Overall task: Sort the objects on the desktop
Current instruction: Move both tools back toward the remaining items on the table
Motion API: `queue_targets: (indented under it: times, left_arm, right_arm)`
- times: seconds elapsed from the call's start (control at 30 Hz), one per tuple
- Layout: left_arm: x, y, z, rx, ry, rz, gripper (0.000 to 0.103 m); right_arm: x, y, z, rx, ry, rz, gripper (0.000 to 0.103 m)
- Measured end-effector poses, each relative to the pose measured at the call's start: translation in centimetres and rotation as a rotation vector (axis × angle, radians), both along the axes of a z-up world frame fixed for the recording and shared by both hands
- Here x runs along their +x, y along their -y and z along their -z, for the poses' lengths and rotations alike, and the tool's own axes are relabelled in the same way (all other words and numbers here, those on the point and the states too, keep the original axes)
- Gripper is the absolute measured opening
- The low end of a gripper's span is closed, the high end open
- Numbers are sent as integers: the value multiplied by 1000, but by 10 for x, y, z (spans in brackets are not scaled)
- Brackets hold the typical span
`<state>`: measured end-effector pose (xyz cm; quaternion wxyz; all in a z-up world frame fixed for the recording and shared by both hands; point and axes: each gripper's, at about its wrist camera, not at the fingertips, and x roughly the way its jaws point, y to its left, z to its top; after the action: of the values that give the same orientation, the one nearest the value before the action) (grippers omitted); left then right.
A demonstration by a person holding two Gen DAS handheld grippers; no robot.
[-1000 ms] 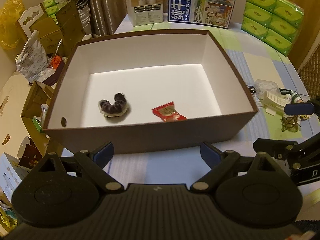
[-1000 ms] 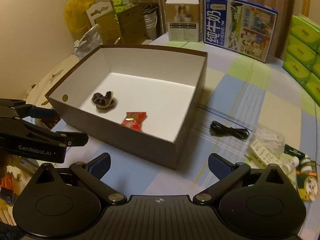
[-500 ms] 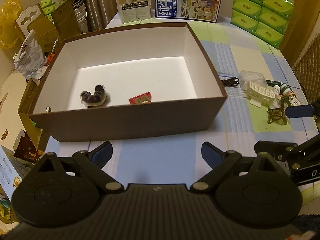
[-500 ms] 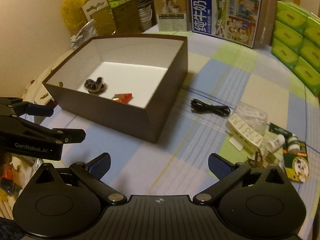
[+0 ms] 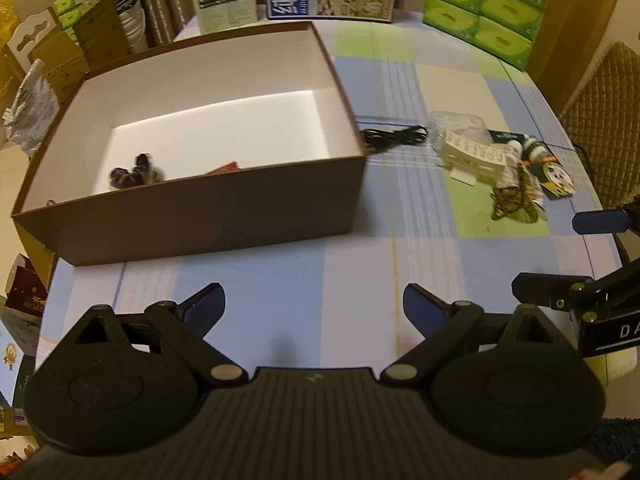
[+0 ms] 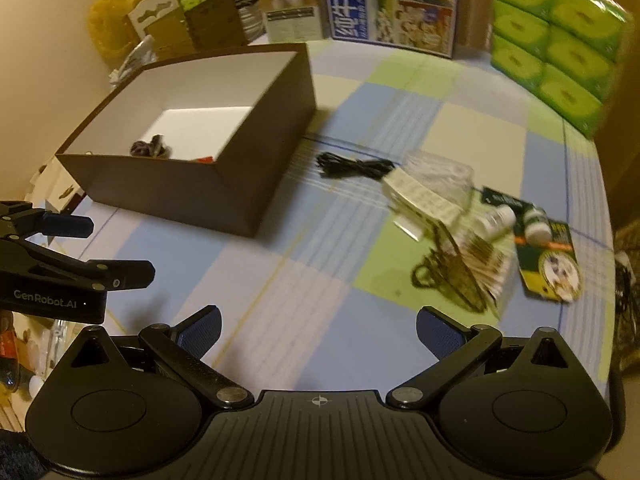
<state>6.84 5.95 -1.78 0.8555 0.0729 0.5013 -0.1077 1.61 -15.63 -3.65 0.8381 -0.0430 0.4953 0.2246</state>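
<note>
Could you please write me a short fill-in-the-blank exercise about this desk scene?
1. The dark hair tie lies inside the brown ____.
2. The black cable lies on the tablecloth, to the ____ of the box.
3. Both the left tongs and the right tongs are ____ and hold nothing.
4. The stacked tissue packs are ____ in colour.

Missing words: box; right; open; green

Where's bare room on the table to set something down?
Bare cloth lies between the box and the right gripper, and beyond the cable toward the tissue packs. It is crowded around the bottles.
</note>
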Motion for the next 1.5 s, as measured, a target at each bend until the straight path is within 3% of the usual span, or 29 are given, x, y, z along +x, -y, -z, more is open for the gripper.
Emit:
queue_targets:
  times: [0.77, 1.3, 1.5]
  left_arm:
    - [10, 98, 17, -68, 7, 267, 92]
    - [35, 162, 55, -138, 40, 510, 81]
    - [52, 178, 75, -205, -14, 487, 81]
  right_arm:
    - [-7, 109, 23, -8, -18, 258, 101]
    - [10, 165, 53, -30, -52, 371, 101]
    - [17, 180, 64, -40, -84, 404, 101]
